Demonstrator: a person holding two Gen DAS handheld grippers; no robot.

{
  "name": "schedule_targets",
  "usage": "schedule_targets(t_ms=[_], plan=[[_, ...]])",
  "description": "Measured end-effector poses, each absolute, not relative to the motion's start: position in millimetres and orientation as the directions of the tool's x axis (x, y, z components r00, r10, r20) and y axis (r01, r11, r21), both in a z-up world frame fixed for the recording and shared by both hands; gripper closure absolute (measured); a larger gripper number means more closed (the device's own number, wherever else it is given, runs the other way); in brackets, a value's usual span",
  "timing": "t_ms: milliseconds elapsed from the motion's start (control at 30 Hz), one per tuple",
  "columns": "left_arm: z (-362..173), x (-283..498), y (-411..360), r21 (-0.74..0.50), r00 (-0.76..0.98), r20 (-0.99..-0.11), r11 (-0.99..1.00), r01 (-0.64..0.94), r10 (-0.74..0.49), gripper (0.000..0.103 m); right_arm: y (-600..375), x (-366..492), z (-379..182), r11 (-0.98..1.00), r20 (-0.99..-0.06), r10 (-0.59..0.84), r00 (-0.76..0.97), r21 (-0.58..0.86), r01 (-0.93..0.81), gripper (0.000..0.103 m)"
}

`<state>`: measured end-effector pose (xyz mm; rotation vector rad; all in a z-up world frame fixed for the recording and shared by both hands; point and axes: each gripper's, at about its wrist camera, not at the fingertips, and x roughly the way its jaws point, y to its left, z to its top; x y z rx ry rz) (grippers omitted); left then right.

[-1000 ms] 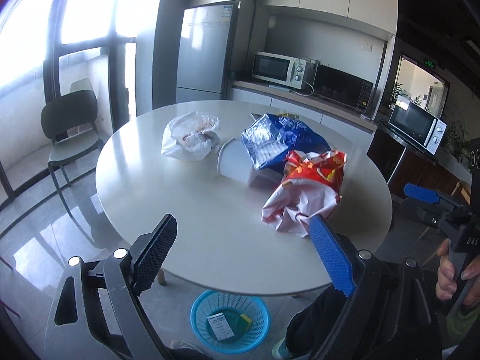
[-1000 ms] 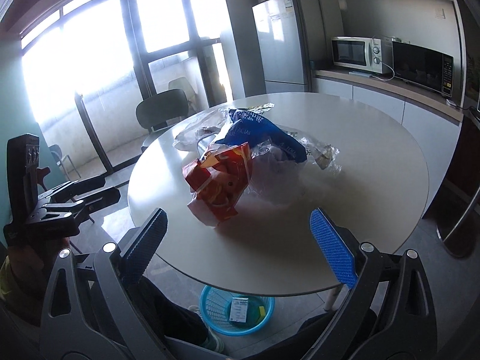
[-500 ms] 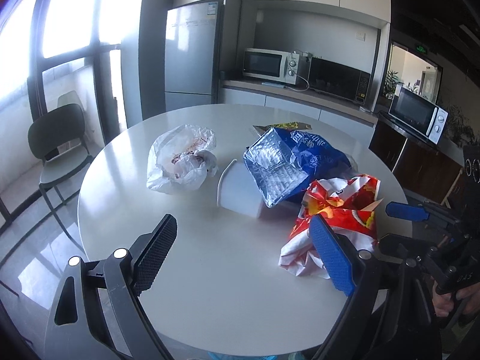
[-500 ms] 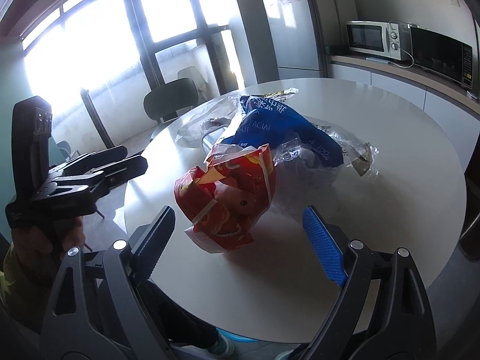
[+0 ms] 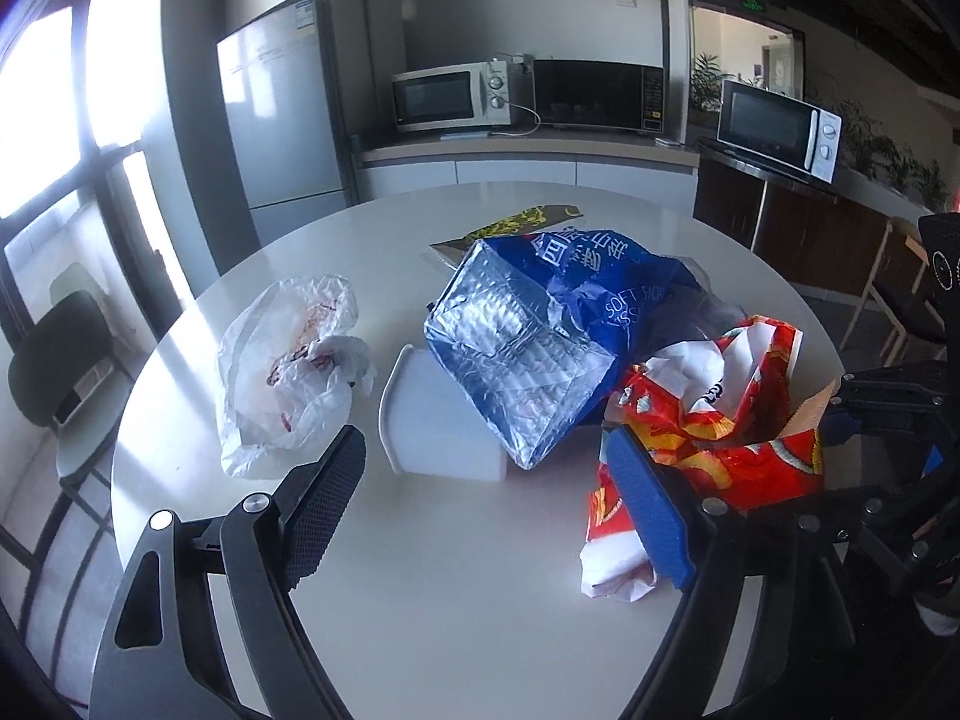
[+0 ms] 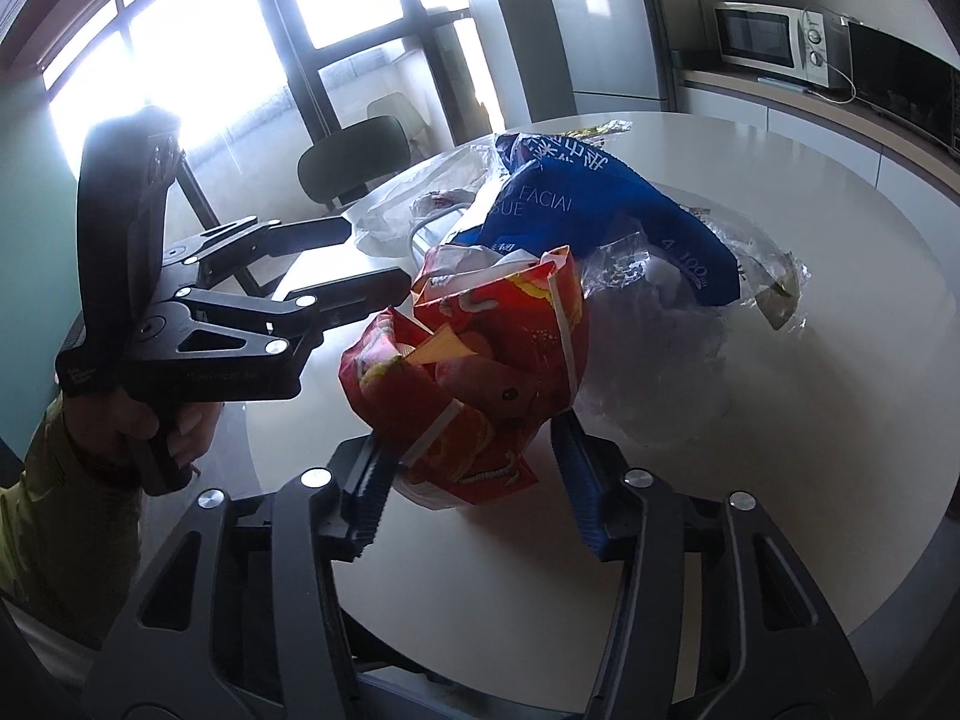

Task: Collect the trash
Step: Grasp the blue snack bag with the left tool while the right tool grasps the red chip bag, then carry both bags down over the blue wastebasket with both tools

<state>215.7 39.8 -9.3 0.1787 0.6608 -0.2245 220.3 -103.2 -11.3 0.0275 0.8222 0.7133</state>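
Observation:
A crumpled red snack bag (image 6: 492, 348) lies at the near side of a trash pile on the round white table (image 6: 780, 480). My right gripper (image 6: 474, 438) is closing, and both pads touch the bag's lower end. Behind it are a blue tissue wrapper (image 6: 600, 198) and clear plastic film (image 6: 660, 360). In the left wrist view the red snack bag (image 5: 720, 420) sits beside the blue finger of my left gripper (image 5: 484, 438). That gripper's jaws stand wide and are narrowing, with nothing between them. Ahead of it lie a tipped white tub (image 5: 432, 420) and a white plastic bag (image 5: 288, 360).
A yellow-green wrapper (image 5: 522, 222) lies at the far side of the pile. A dark chair (image 5: 54, 360) stands left of the table. A fridge (image 5: 282, 102) and microwaves (image 5: 450, 96) line the back counter. A hand (image 6: 150, 426) holds the left gripper.
Both grippers have moved in over the table toward the pile. The right jaws have narrowed from wide apart onto the red snack bag. The blue basket under the table has left view.

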Motion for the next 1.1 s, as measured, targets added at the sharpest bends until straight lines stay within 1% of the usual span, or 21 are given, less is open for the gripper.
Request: schedule_targets(t_ms=[67,100,133,167,200,233,300,333,367,400,433,467,500,567,667,767,967,1100], plan=[[-10,222,36,0.109,0.763,-0.628,0.955,0.277,-0.15,0.024,-104,218,-11,0.771,-0.661,0.587,0.467,0.282,-0.571,0.075],[-10,225,34,0.128,0.767,-0.627,0.954,0.272,-0.135,0.026,-105,217,-11,0.776,-0.664,0.581,0.471,0.275,-0.568,0.077],[-10,227,33,0.153,0.775,-0.623,0.954,0.259,-0.11,0.032,-106,217,-11,0.78,-0.666,0.574,0.476,0.267,-0.566,0.081],[-11,230,31,0.168,0.774,-0.625,0.951,0.259,-0.101,0.036,-107,216,-10,0.783,-0.667,0.569,0.48,0.261,-0.565,0.087],[-11,232,29,0.169,0.768,-0.632,0.948,0.271,-0.107,0.037,-109,216,-10,0.786,-0.667,0.566,0.485,0.258,-0.563,0.091],[-11,233,27,0.171,0.764,-0.635,0.943,0.285,-0.116,0.038,-111,215,-9,0.789,-0.664,0.564,0.491,0.259,-0.558,0.095],[-11,234,21,0.185,0.761,-0.637,0.933,0.308,-0.125,0.039,-115,213,-8,0.789,-0.662,0.565,0.493,0.259,-0.557,0.095],[-12,234,19,0.186,0.759,-0.638,0.93,0.318,-0.132,0.042,-116,213,-8,0.79,-0.661,0.564,0.495,0.257,-0.557,0.096],[-13,235,18,0.183,0.756,-0.639,0.928,0.325,-0.139,0.051,-117,212,-8,0.79,-0.661,0.564,0.495,0.256,-0.557,0.096],[-13,237,18,0.18,0.754,-0.642,0.928,0.327,-0.141,0.057,-118,210,-8,0.788,-0.66,0.565,0.494,0.256,-0.56,0.097],[-15,239,18,0.174,0.748,-0.648,0.928,0.329,-0.143,0.07,-119,208,-7,0.786,-0.658,0.568,0.495,0.255,-0.563,0.097],[-15,241,19,0.167,0.744,-0.652,0.929,0.331,-0.148,0.078,-120,206,-5,0.785,-0.654,0.569,0.498,0.253,-0.565,0.097],[-15,241,19,0.165,0.747,-0.648,0.929,0.33,-0.151,0.079,-122,204,-3,0.785,-0.649,0.571,0.503,0.251,-0.566,0.097],[-13,240,20,0.158,0.755,-0.635,0.931,0.33,-0.16,0.093,-125,201,1,0.785,-0.639,0.573,0.514,0.245,-0.569,0.098],[-4,234,23,0.155,0.791,-0.593,0.943,0.294,-0.149,0.098,-131,197,4,0.785,-0.622,0.576,0.53,0.243,-0.569,0.098],[9,227,26,0.135,0.828,-0.544,0.959,0.249,-0.138,0.1,-137,195,3,0.787,-0.614,0.579,0.536,0.25,-0.564,0.098],[36,210,32,0.104,0.879,-0.465,0.98,0.172,-0.105,0.101,-142,186,10,0.788,-0.585,0.586,0.561,0.246,-0.565,0.099],[49,196,39,0.062,0.902,-0.421,0.989,0.131,-0.093,0.102,-146,179,16,0.791,-0.566,0.584,0.581,0.237,-0.564,0.099]])
